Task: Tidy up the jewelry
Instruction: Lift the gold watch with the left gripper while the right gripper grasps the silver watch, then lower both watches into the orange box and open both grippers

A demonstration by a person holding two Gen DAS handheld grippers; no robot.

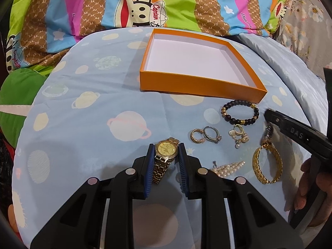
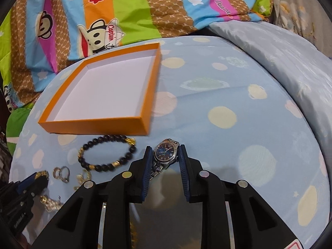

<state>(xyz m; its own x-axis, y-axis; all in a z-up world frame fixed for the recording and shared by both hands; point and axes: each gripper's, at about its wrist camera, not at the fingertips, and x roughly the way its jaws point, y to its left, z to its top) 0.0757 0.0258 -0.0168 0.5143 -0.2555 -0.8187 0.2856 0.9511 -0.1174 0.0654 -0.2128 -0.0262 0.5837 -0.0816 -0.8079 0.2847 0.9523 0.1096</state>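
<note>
The left gripper [image 1: 166, 152] is clamping a gold-faced wristwatch with a two-tone metal band [image 1: 165, 155] between its blue ribbed pads, the band hanging down toward the light blue planet-print bedspread [image 1: 83, 114]. The right gripper [image 2: 165, 155] is pinching a blue-dialled steel wristwatch [image 2: 165, 152] in the same way. A shallow orange cardboard box with a white inside [image 1: 199, 83] is sitting farther back on the bedspread, with nothing showing in it. Near its front right corner a dark beaded bracelet with gold accents [image 1: 240, 112] is lying flat. Closer in, two rings [image 1: 204, 136], a cluster of shell earrings [image 1: 237, 134], a strand of pearls [image 1: 228, 166] and a gold filigree bangle [image 1: 267, 164] are lying right of the left gripper.
</note>
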